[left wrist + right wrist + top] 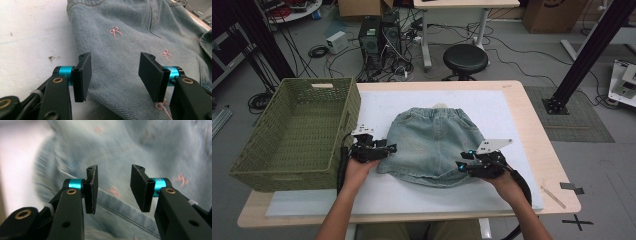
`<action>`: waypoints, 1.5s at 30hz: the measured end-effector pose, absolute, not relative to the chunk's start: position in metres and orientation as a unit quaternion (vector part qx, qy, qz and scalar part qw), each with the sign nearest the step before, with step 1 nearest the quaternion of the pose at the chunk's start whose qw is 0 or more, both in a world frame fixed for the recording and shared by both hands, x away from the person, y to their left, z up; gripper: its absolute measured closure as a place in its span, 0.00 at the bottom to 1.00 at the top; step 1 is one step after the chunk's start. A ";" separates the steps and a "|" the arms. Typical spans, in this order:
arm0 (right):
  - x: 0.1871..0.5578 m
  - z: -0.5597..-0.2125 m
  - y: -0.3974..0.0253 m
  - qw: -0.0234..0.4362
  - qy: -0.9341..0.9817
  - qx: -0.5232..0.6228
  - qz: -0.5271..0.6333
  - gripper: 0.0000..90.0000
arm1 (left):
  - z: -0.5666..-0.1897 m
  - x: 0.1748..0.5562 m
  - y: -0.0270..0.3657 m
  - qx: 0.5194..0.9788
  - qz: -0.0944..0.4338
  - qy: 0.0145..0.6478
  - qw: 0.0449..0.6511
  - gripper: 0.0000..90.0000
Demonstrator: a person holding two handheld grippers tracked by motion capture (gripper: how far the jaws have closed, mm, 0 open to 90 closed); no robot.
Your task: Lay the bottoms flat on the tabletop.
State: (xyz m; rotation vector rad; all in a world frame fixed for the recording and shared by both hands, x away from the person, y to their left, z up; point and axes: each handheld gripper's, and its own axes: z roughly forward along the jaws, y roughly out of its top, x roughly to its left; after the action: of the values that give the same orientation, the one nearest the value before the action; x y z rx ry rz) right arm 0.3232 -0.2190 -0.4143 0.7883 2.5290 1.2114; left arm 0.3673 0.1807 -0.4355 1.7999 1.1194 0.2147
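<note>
No legible writing or brand on anything; the garment carries only small pink embroidered bows.

Counts: one denim skirt [437,145], one green woven basket [297,132], two grippers, one white mat [512,115] on the table. Four pink bows countable in the left gripper view, one of them [115,31] near the top; several more, blurred, in the right gripper view.

Skirt lies flat on the mat, just right of the basket, not touching it as far as can be told. Elastic waistband [437,113] points away from the person, hem toward the person; long axis runs near to far.

Left gripper [373,150] sits at the skirt's near left corner, between basket and skirt. Jaws apart, denim edge [110,82] lying between and below them, nothing clamped.

Right gripper [472,165] sits at the skirt's near right corner, on the far side from the basket. Jaws apart over the skirt's hem seam [117,210], nothing gripped; this view is motion-blurred.
</note>
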 end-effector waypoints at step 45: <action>0.308 -0.437 -0.207 -0.003 0.910 0.173 0.377 0.84 | -0.431 0.363 0.188 0.734 0.098 0.453 0.496 0.48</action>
State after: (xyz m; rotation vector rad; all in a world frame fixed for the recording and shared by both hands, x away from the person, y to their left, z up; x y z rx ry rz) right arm 0.3078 -0.2065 -0.4370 0.5456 2.8635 1.1859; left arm 0.3629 0.1883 -0.4309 1.7791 1.0968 0.2371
